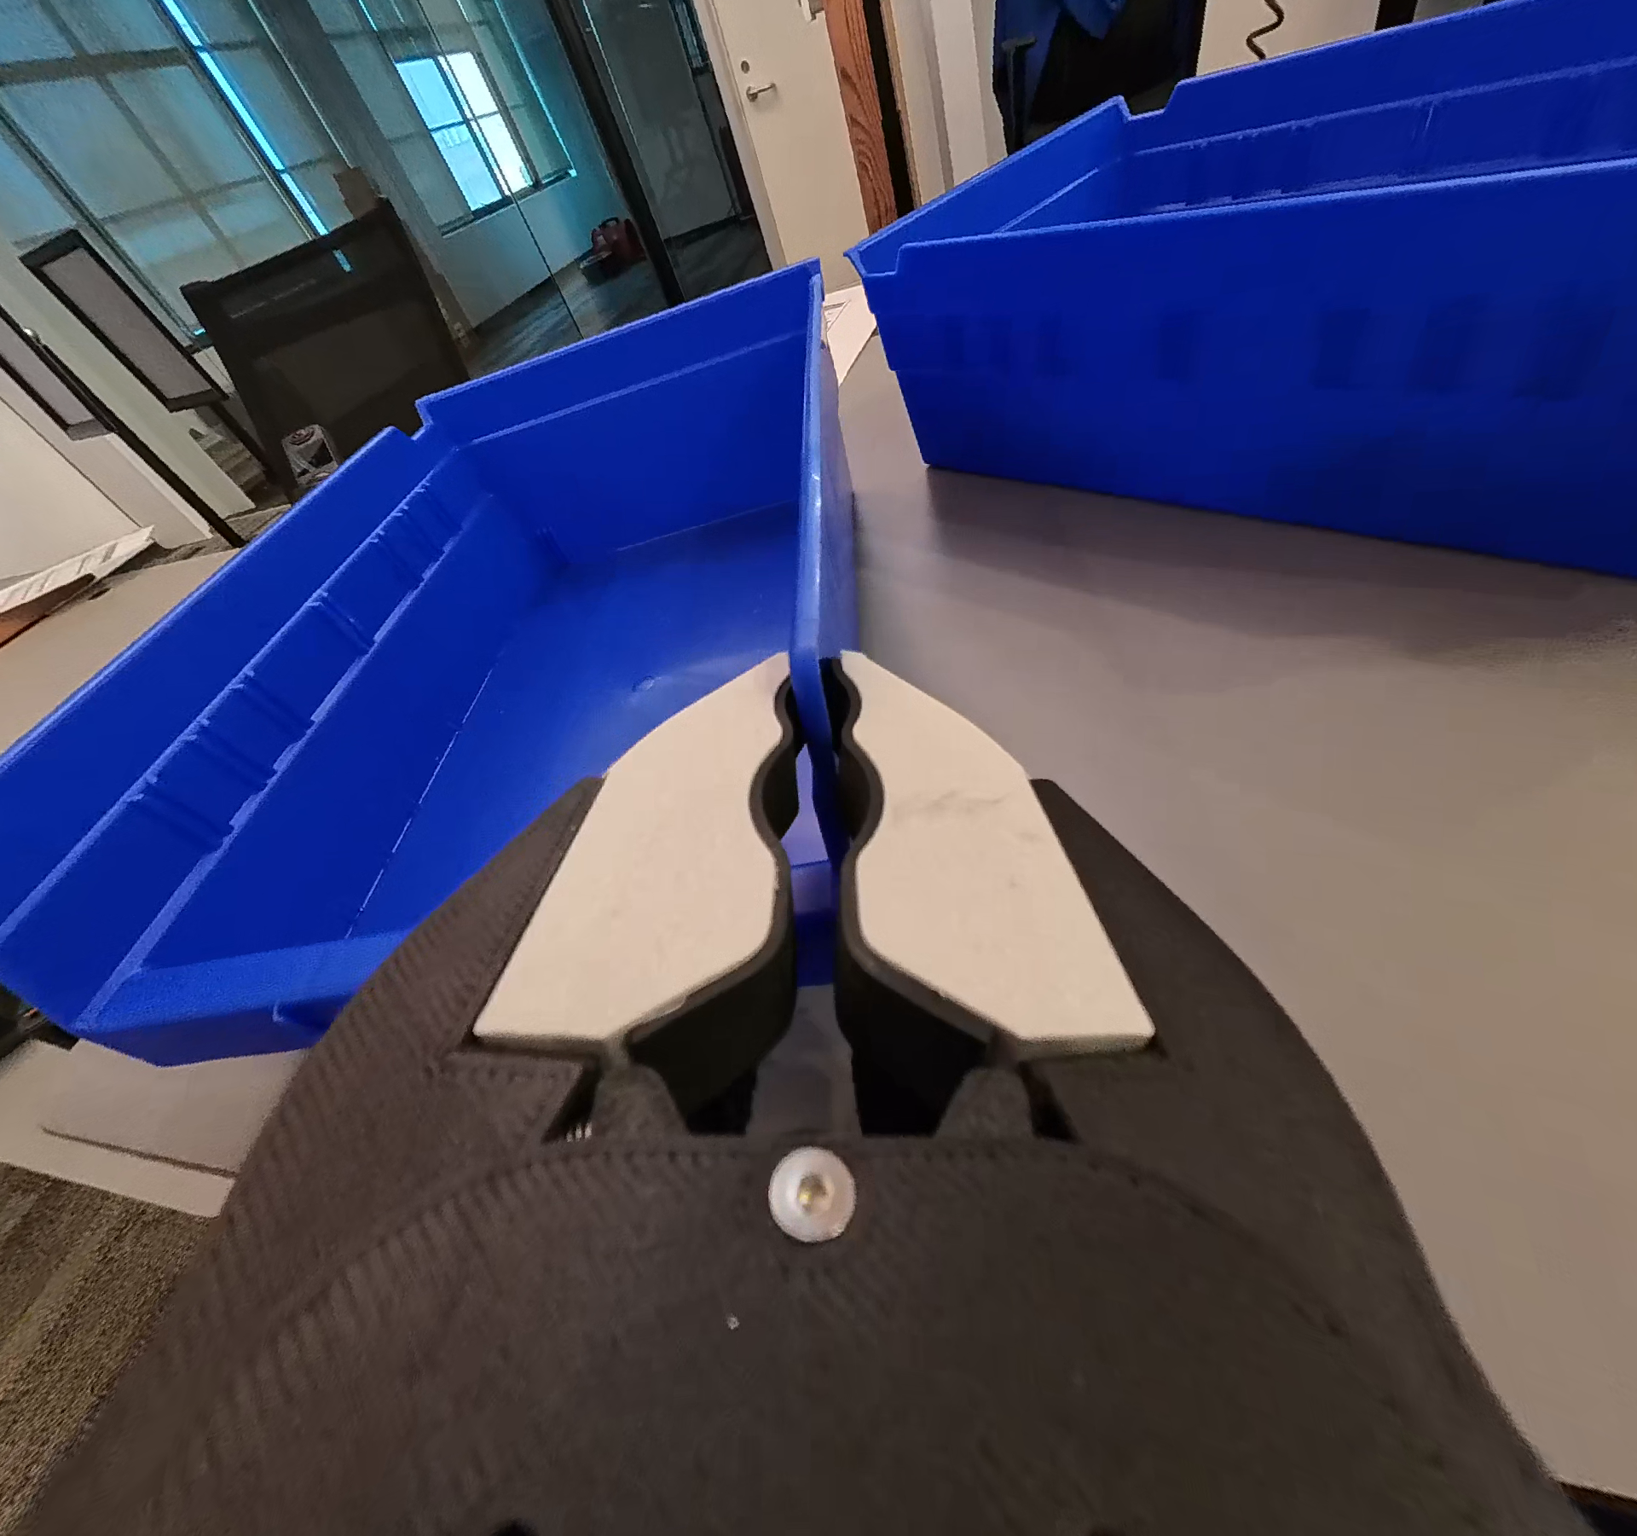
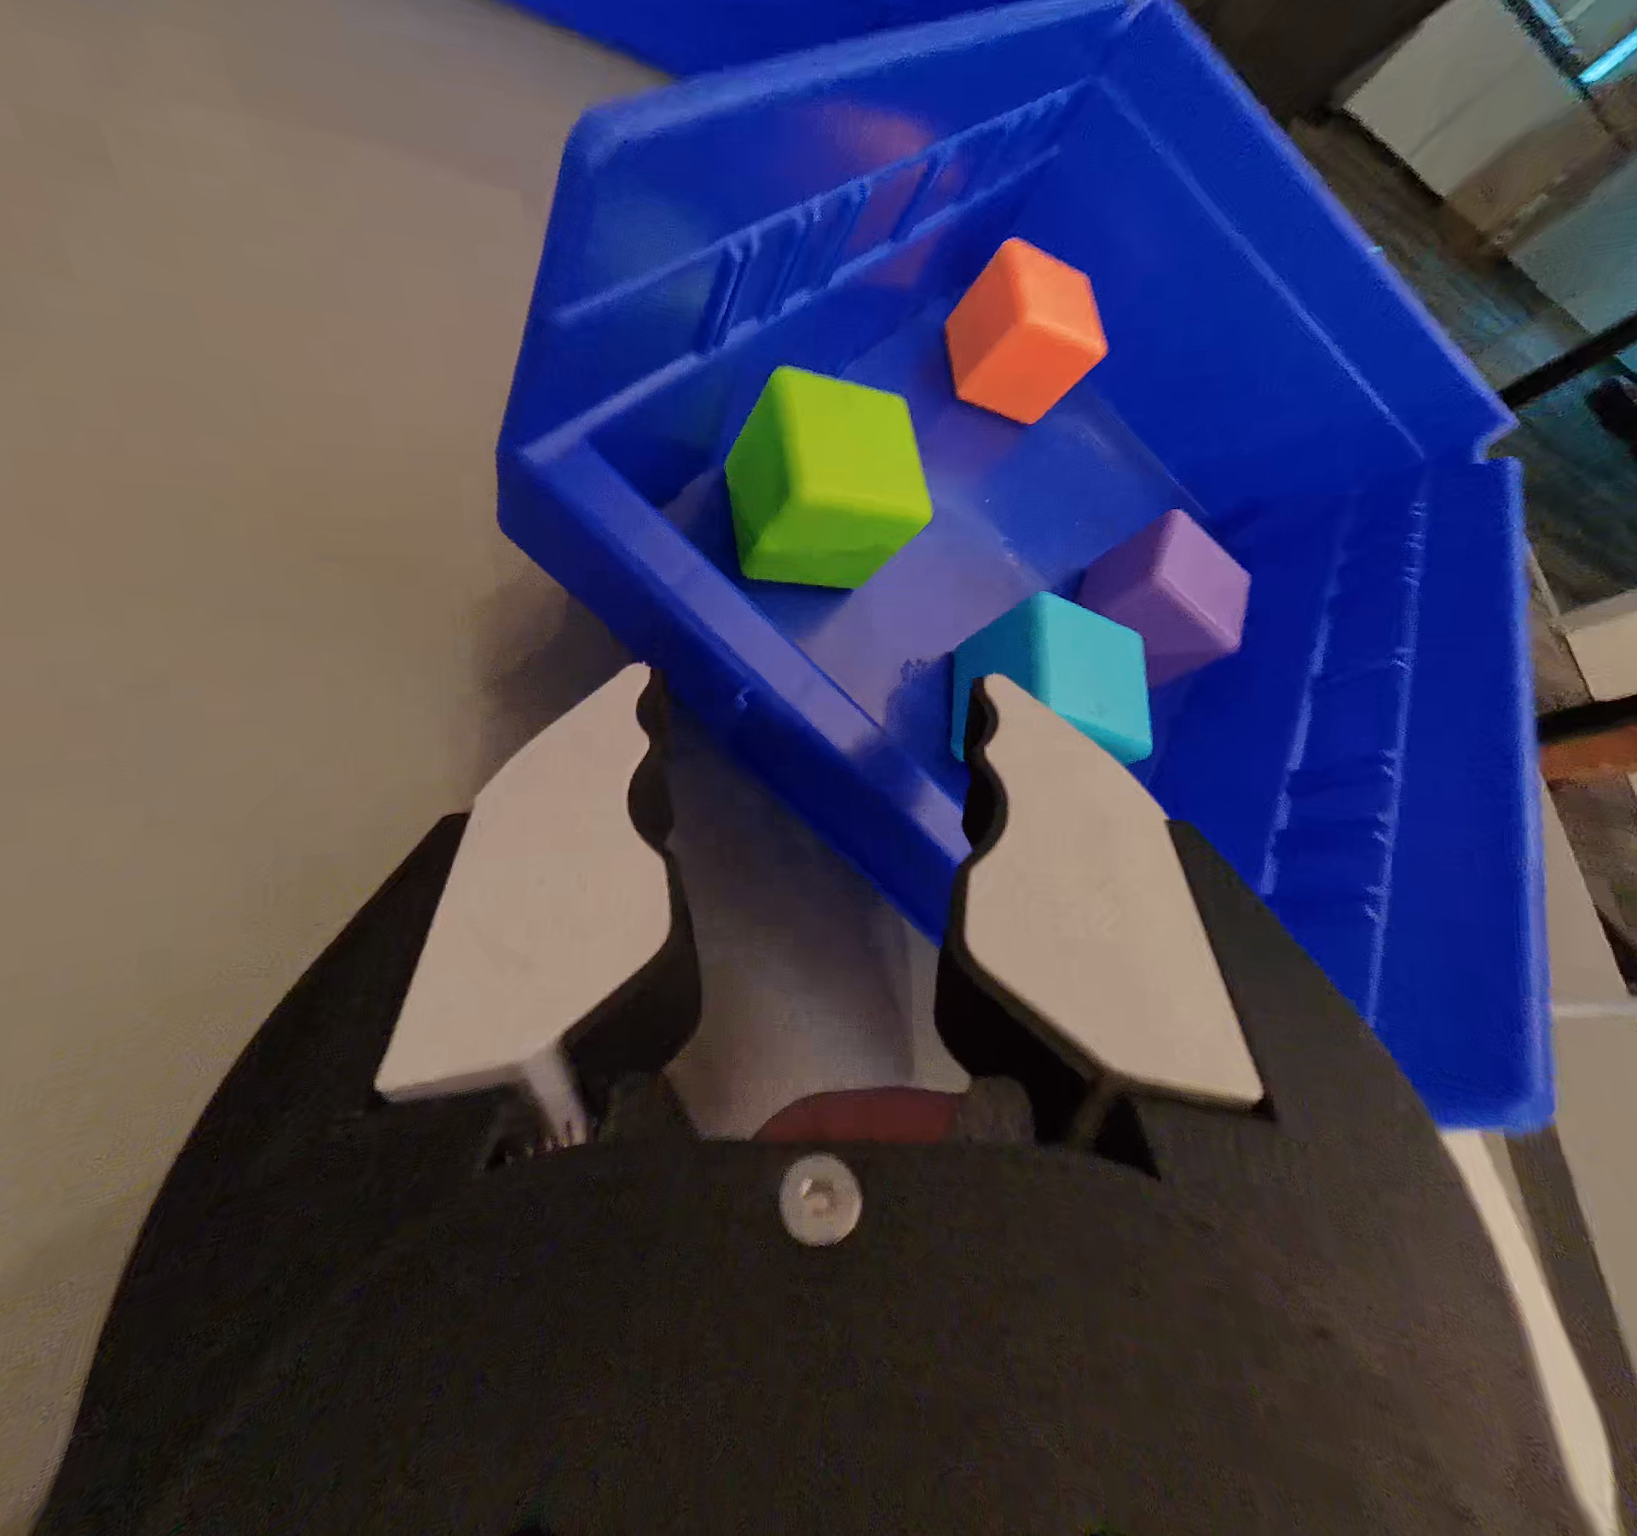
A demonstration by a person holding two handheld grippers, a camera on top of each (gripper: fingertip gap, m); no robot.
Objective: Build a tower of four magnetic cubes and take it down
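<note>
In the left wrist view we see our left claw (image 1: 819, 687) pinching the thin side wall of a blue bin (image 1: 620, 474), 1 finger inside the bin and 1 outside, the wall pressed between them. That bin stretches away ahead and to the left of the claw, and the part of its floor we can see holds nothing. Ahead and to the right, well apart across the grey table (image 1: 1240, 785), stand 2 more blue bins (image 1: 1284, 341), 1 nested or set close behind the other; we cannot see into them.

In the right wrist view our right claw (image 2: 810, 687) is spread wide and holds nothing, straddling the low front wall of a blue bin (image 2: 1329, 395): 1 finger over the table outside it, the other inside. This bin holds 4 cubes. The teal cube (image 2: 1063, 669) sits just beyond the inside fingertip, partly hidden by it; whether they touch we cannot tell. The purple cube (image 2: 1169, 590) lies right behind the teal one. The green cube (image 2: 828, 479) sits ahead of the gap between the fingers, and the orange cube (image 2: 1023, 333) is farthest ahead. All 4 lie singly, unstacked.
</note>
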